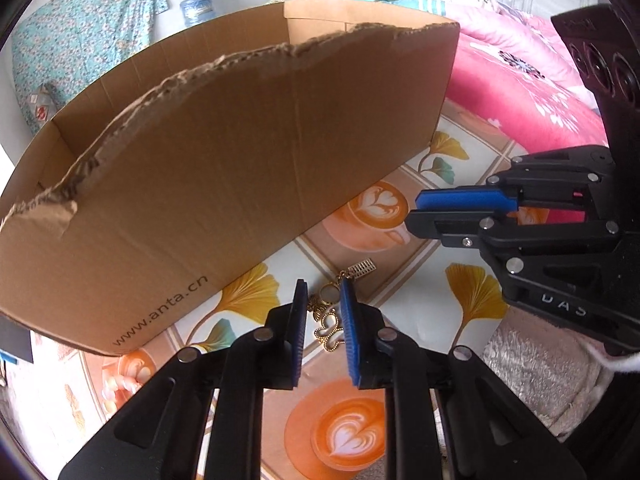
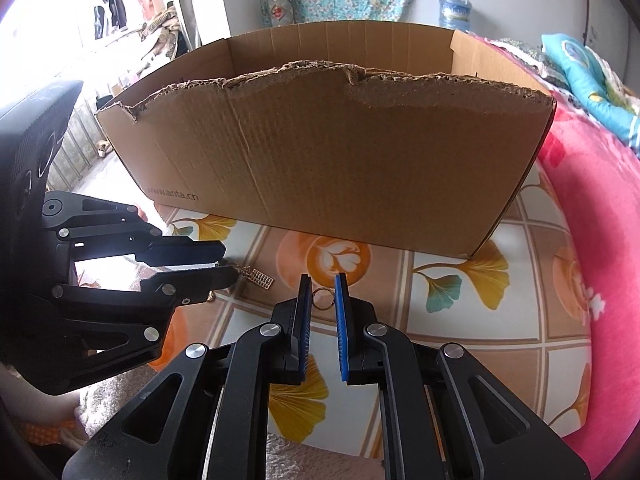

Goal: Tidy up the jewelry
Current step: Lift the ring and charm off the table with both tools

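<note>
A gold necklace with a butterfly pendant (image 1: 330,330) and a small abacus charm (image 1: 362,268) lies on the patterned cloth in front of a torn cardboard box (image 1: 240,152). My left gripper (image 1: 323,294) is open, its fingers on either side of the necklace. In the right wrist view the abacus charm (image 2: 260,278) lies by the left gripper's tips (image 2: 222,266). A gold ring (image 2: 323,298) lies between the fingers of my open right gripper (image 2: 323,282). The box (image 2: 340,152) stands just behind.
The cloth (image 2: 440,340) with ginkgo leaves and coffee cups covers the surface. A pink floral quilt (image 2: 600,208) lies along the right. A fluffy towel (image 1: 540,368) lies at the near edge. A water bottle (image 2: 454,12) stands far behind.
</note>
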A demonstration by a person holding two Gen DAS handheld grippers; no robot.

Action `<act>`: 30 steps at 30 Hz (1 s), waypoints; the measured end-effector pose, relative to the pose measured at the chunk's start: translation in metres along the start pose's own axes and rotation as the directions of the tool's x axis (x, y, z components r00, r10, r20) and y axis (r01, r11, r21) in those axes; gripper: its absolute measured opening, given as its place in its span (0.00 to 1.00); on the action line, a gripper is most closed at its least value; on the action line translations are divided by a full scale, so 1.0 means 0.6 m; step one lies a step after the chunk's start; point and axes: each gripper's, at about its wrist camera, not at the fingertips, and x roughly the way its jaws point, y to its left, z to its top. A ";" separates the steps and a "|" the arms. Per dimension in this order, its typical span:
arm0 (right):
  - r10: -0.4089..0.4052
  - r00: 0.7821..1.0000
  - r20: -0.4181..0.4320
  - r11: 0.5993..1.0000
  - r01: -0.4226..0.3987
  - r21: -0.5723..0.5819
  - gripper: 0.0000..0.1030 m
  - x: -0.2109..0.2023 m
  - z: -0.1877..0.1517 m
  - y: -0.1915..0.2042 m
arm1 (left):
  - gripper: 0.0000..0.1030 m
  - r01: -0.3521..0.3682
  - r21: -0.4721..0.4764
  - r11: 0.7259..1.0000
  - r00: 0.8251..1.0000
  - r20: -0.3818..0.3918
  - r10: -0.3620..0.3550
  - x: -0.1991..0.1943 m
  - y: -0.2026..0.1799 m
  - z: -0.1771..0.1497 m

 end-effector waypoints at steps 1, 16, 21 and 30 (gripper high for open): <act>0.001 1.000 0.000 1.000 -0.001 0.003 0.09 0.000 0.000 -0.002 | 0.16 0.000 0.012 1.000 1.000 0.000 0.000 0.002 -0.002 0.001; 0.000 1.000 0.011 1.000 0.000 0.022 0.09 -0.017 0.001 -0.007 | 0.09 -0.008 0.146 0.989 1.000 0.009 0.006 0.008 -0.031 0.004; 0.003 1.000 0.017 1.000 -0.003 0.025 0.09 -0.024 0.001 -0.005 | 0.02 0.002 0.123 0.992 1.000 0.017 -0.004 0.002 -0.028 0.002; 0.002 0.999 0.036 1.000 -0.003 0.026 0.09 -0.042 0.001 -0.008 | 0.01 -0.009 0.060 0.998 0.997 0.081 0.004 -0.036 -0.016 -0.004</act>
